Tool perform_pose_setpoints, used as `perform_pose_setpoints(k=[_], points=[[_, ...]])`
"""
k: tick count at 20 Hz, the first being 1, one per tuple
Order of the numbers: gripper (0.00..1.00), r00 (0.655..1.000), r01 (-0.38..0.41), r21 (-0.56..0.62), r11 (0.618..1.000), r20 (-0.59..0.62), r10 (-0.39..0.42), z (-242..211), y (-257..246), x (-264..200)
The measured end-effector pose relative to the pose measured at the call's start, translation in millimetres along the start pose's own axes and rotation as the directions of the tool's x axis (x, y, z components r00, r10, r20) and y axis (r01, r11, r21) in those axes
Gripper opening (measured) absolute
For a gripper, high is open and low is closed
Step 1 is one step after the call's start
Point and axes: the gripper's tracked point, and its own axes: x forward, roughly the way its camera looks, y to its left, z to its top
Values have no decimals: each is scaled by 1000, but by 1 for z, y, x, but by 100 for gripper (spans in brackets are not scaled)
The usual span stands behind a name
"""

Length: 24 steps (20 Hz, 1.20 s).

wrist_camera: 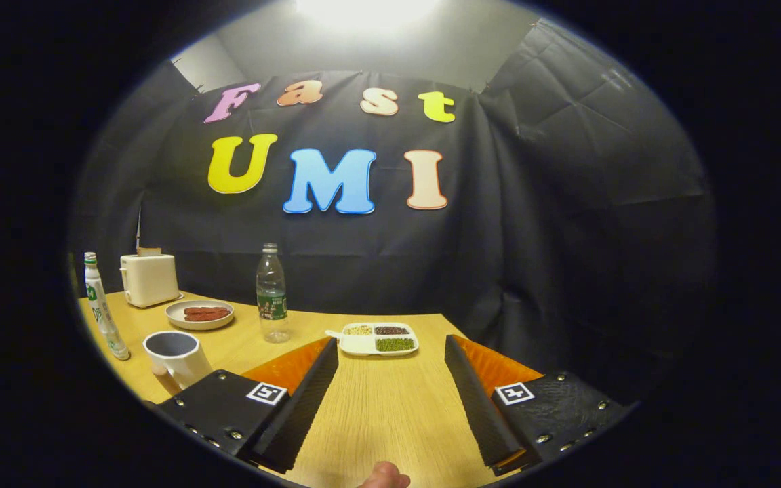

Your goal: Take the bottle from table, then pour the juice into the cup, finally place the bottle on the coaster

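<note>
A clear plastic bottle [272,295] with a green label stands upright on the wooden table [377,413], beyond my left finger. A slim white bottle with a green cap [104,308] stands at the table's far left. Between the two, close to my left finger, sits a white cup [175,354] with a dark inside. My gripper [390,346] hovers open above the table, its fingers wide apart with nothing between them, well short of either bottle.
A white toaster [150,278] stands at the back left, with a plate of sausages [199,314] in front of it. A white divided tray of beans [378,337] lies just ahead of the fingers. A person's fingertip [384,476] shows behind the gripper.
</note>
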Motion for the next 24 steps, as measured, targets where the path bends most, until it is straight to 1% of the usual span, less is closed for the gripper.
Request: perform_pose_setpoints(k=[3,5,7,11,13,15,16,17,19,20,21,24], points=[[96,998,59,1,998,-4,-59,18,30,-27],[96,997,71,20,997,36,-72,33,61,-49],[96,996,68,36,997,49,-70,36,94,-67],[96,999,13,47,999,36,-15,31,157,-93],[96,999,-3,55,998,33,1,24,185,-102],[96,999,-37,78,996,32,35,18,219,-109],[96,997,-71,97,993,17,70,10,238,-112],[96,991,-132,116,984,17,131,5,266,-115],[96,966,-258,121,959,31,256,3,320,-125],[96,956,-295,109,949,25,294,-3,337,-127],[96,946,-324,94,941,17,324,-7,353,-128],[96,929,-369,68,927,-5,370,-16,388,-123]])
